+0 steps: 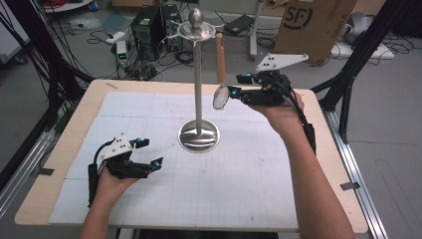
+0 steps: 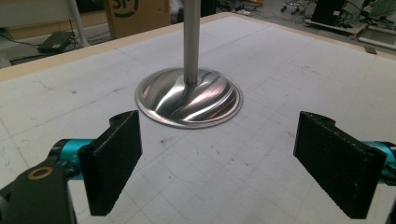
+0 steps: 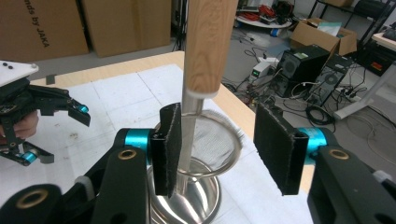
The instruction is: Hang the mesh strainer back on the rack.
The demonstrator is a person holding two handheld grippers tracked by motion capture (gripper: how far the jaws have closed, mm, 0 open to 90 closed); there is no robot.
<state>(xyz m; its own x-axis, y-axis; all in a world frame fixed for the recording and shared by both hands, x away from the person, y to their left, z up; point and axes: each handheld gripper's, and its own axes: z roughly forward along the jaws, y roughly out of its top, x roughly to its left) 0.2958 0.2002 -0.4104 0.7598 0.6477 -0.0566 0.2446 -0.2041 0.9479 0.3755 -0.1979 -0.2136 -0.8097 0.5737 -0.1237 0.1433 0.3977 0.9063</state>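
Hanging from the rim at the top of the steel stand (image 1: 198, 79), a wooden-handled strainer (image 1: 220, 74) dangles with its mesh bowl lowest, beside the pole and above the white-papered surface (image 1: 249, 169). The right claw (image 1: 238, 84) sits level with that bowl, jaws parted: in the right gripper view the strainer's metal neck (image 3: 187, 135) lies just beside one pad, the other pad well clear. The left claw (image 1: 152, 152), spread wide with nothing between its jaws, rests low near the stand's base (image 2: 189, 97).
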